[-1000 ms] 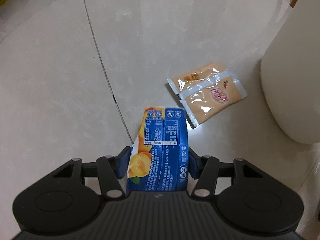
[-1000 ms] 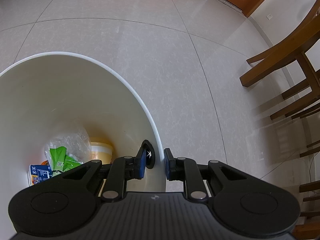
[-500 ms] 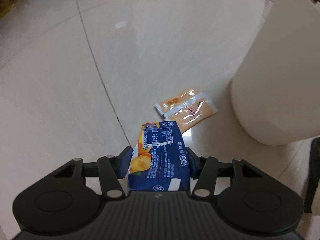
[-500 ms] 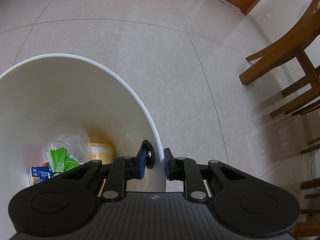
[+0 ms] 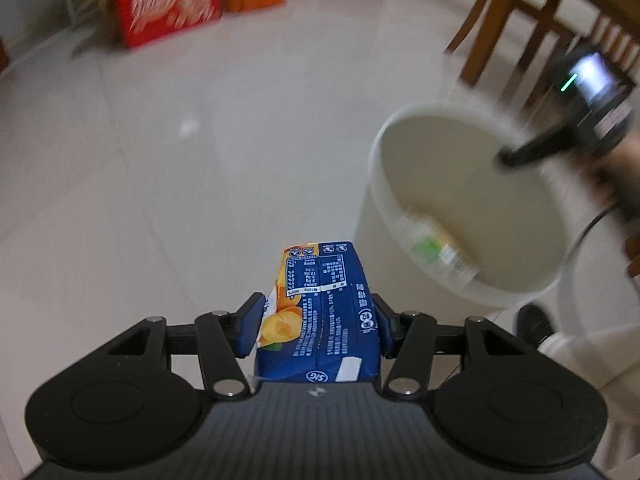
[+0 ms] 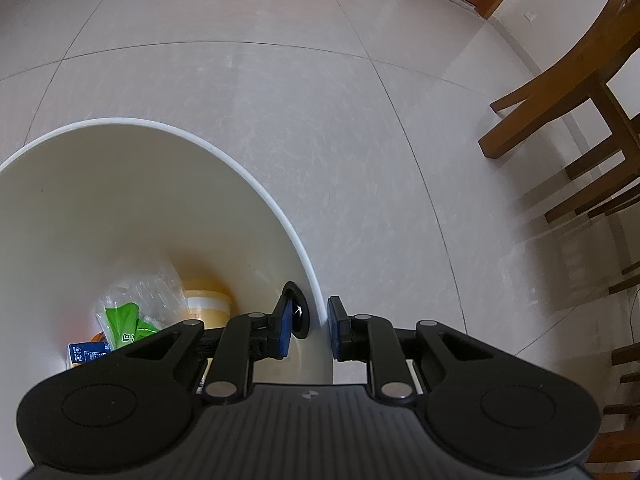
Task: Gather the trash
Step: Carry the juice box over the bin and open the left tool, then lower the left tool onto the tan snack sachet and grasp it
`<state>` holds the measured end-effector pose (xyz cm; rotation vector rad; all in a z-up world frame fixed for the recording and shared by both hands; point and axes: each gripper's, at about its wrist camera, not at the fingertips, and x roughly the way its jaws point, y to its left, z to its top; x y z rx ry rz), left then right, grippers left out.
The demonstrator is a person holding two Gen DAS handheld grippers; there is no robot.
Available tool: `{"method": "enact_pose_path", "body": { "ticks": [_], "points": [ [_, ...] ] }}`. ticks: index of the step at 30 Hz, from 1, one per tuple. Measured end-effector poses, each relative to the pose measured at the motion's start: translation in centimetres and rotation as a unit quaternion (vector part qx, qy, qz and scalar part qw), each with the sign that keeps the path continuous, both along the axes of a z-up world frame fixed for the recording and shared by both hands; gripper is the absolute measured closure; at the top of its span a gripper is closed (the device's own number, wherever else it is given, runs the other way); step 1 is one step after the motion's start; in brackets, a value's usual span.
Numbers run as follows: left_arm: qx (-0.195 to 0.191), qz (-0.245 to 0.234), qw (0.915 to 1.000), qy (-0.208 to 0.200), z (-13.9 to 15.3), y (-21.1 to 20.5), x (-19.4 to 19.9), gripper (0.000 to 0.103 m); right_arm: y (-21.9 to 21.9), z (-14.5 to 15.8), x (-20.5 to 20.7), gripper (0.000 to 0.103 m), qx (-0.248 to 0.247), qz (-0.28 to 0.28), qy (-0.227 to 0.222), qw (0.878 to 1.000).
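Observation:
A blue and orange juice carton [image 5: 320, 312] sits between the pads of my left gripper [image 5: 318, 326], which is shut on it and holds it off the floor. The white trash bin [image 5: 472, 208] stands to the right and ahead of the carton, its mouth open to view, blurred. My right gripper [image 6: 307, 330] is shut on the bin's rim [image 6: 316, 300], one finger inside the wall and one outside. Inside the bin [image 6: 120, 208] lie a green wrapper in clear plastic [image 6: 128, 320], a yellow tub [image 6: 208, 306] and a small blue carton [image 6: 86, 354].
Red and orange cardboard boxes [image 5: 168, 0] stand at the far wall. Wooden chair legs [image 6: 568, 120] rise to the right of the bin, also chair legs [image 5: 516, 20]. A hand holding the other gripper [image 5: 576, 120] shows at the bin's far rim. Pale tiled floor [image 6: 320, 120] surrounds the bin.
My left gripper has risen with the juice carton; the snack packets on the floor have dropped out of view and the bin's open top now shows. The right gripper has kept still on the rim.

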<state>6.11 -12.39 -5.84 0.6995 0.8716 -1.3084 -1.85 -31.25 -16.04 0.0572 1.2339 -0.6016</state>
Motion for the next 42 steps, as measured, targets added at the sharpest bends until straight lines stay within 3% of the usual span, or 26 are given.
{"method": "enact_pose_path", "body": {
  "ticks": [4, 10, 11, 12, 14, 20, 31, 37, 42],
  "points": [
    [-0.053, -0.041, 0.9978, 0.004, 4.3, -2.6, -2.7, 0.049, -0.1, 0.0, -0.1, 0.081, 0.004, -0.002, -0.003, 1.000],
    [-0.092, -0.080, 0.9925, 0.008, 4.9, -7.3, -7.5, 0.048, -0.4, 0.1, -0.1, 0.081, 0.011, -0.008, -0.007, 1.000],
    [-0.096, -0.080, 0.9921, 0.005, 4.3, -7.9, -7.7, 0.040, -0.5, 0.1, -0.1, 0.081, 0.011, -0.008, -0.007, 1.000],
    [-0.097, -0.081, 0.9920, -0.001, 3.7, -8.3, -8.2, 0.019, -0.5, 0.1, -0.1, 0.081, 0.012, -0.009, -0.007, 1.000],
    [-0.102, -0.077, 0.9918, -0.012, 3.0, -8.3, -8.4, 0.011, -0.6, 0.1, -0.2, 0.081, 0.014, -0.009, -0.009, 1.000],
    [-0.069, -0.061, 0.9957, -0.002, 2.4, -7.4, -6.7, 0.011, -0.8, 0.3, -0.4, 0.082, 0.020, -0.008, -0.012, 1.000],
    [-0.055, -0.059, 0.9967, -0.003, 2.5, -6.8, -6.0, 0.009, -0.8, 0.2, -0.5, 0.082, 0.022, -0.009, -0.013, 1.000],
    [-0.059, -0.044, 0.9973, 0.004, 1.7, -5.1, -3.2, 0.006, -0.6, 0.1, -0.5, 0.082, 0.019, -0.005, -0.012, 1.000],
    [-0.050, -0.006, 0.9984, 0.025, -1.0, -3.2, 0.6, 0.006, -0.3, 0.0, -0.5, 0.082, 0.013, 0.001, -0.009, 1.000]
  ]
}}
